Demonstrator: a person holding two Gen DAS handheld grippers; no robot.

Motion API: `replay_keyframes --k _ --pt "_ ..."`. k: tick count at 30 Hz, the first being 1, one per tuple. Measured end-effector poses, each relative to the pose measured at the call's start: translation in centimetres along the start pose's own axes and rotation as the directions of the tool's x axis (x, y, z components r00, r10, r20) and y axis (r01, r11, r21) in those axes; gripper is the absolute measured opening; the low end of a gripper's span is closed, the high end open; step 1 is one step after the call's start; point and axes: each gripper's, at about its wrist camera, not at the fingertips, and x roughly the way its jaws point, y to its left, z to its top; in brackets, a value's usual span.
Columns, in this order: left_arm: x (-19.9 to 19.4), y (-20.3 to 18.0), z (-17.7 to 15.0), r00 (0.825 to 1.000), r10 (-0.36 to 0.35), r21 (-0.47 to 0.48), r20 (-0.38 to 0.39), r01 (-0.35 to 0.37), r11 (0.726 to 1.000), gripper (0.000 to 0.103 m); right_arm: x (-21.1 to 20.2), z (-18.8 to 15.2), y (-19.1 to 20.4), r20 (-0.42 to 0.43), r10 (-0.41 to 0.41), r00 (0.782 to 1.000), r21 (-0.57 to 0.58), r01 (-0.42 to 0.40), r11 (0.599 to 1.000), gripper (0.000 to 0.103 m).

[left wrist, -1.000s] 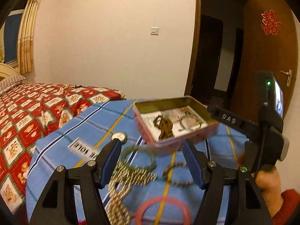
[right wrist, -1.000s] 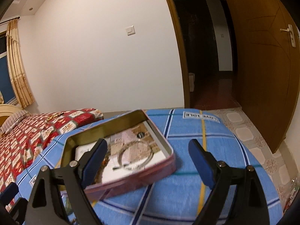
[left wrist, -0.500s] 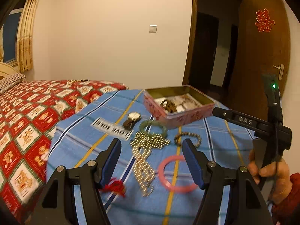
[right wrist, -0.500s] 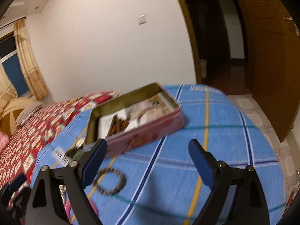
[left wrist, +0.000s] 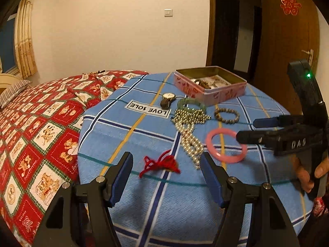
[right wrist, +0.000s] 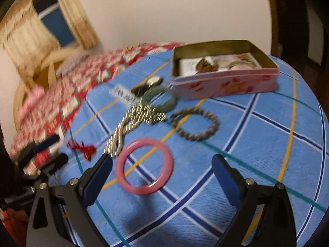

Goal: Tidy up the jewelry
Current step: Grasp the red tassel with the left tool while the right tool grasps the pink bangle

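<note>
Loose jewelry lies on a blue checked cloth. A pink bangle (right wrist: 144,165) lies just ahead of my right gripper (right wrist: 162,162), whose jaws are opening with nothing pressed between them. My left gripper (left wrist: 166,164) hangs open over a red string tassel (left wrist: 161,164). Beyond lie a silver bead chain (left wrist: 188,129), a green bangle (left wrist: 191,104), a brown bead bracelet (left wrist: 226,115) and a wristwatch (left wrist: 168,99). A pink tin (right wrist: 224,80) at the far side holds a few pieces. From the left wrist, the right gripper (left wrist: 245,129) reaches in above the pink bangle (left wrist: 226,146).
The cloth covers a round table (left wrist: 185,201) whose front edge drops away below my left gripper. A bed with a red patterned cover (left wrist: 47,119) adjoins it on the left. A wooden door (left wrist: 287,41) and dark doorway stand behind. A hand (left wrist: 308,173) grips the right tool.
Both grippers pulled back from the tin toward the near side of the table and tilted down. The pink bangle and red tassel came into view. The right jaws widened.
</note>
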Motion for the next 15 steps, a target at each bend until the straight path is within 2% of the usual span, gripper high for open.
replay_keyframes --k 4,9,12,15 --pt "0.9 0.7 -0.2 0.998 0.036 -0.012 -0.046 -0.037 0.999 0.068 1.5 -0.4 2.7 -0.051 -0.047 0.998 -0.121 0.040 0.992 0.099" --pt "2.2 1.4 -0.4 0.995 0.027 -0.034 -0.095 -0.031 0.999 0.068 3.6 -1.0 4.6 -0.096 -0.161 0.982 -0.237 0.134 0.962 0.099" --pt "2.9 1.0 -0.5 0.993 0.020 -0.001 -0.113 -0.020 1.000 0.068 4.0 -0.9 4.2 -0.128 -0.166 0.978 -0.235 0.133 0.963 0.099" --pt "3.9 1.0 -0.4 0.988 0.013 -0.015 -0.151 -0.015 1.000 0.068 4.2 -0.4 3.2 -0.134 -0.153 0.979 -0.183 0.128 0.975 0.099"
